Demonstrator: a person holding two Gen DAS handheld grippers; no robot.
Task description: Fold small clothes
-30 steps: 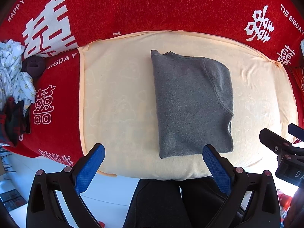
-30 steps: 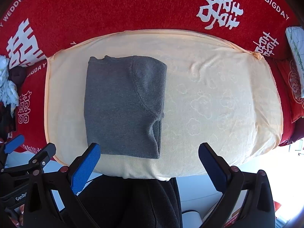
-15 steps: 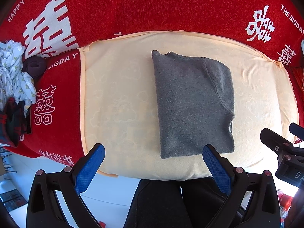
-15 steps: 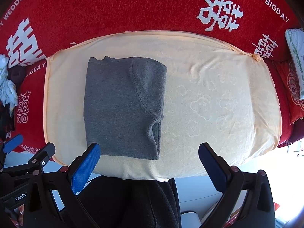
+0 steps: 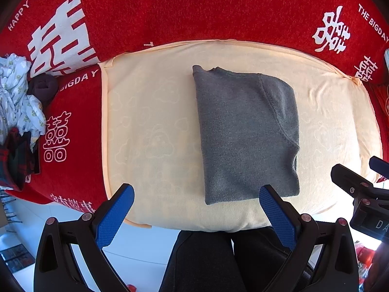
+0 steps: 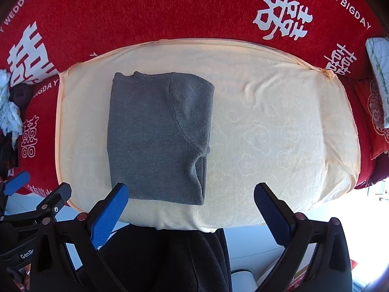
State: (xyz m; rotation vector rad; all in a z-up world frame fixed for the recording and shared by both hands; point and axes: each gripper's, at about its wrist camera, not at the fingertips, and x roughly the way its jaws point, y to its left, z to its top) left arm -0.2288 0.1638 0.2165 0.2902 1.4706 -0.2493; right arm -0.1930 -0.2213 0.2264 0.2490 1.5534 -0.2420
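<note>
A grey knit garment (image 5: 245, 133) lies folded into a tall rectangle on a cream towel (image 5: 150, 131); the same garment (image 6: 158, 136) sits left of centre on the towel (image 6: 272, 131) in the right wrist view. My left gripper (image 5: 195, 194) hovers open at the towel's near edge, its right fingertip over the garment's near hem. My right gripper (image 6: 190, 192) is open too, held above the near edge with its left fingertip over the garment's near left corner. Neither holds anything.
The towel covers a red sofa (image 5: 194, 7) printed with white characters. A heap of small clothes (image 5: 17, 112) lies at the left. A patterned cushion (image 6: 375, 112) sits at the right. A person's dark-trousered legs (image 5: 218, 260) are below the towel's edge.
Both views drift very slightly; the garment and towel stay in place and both grippers stay open.
</note>
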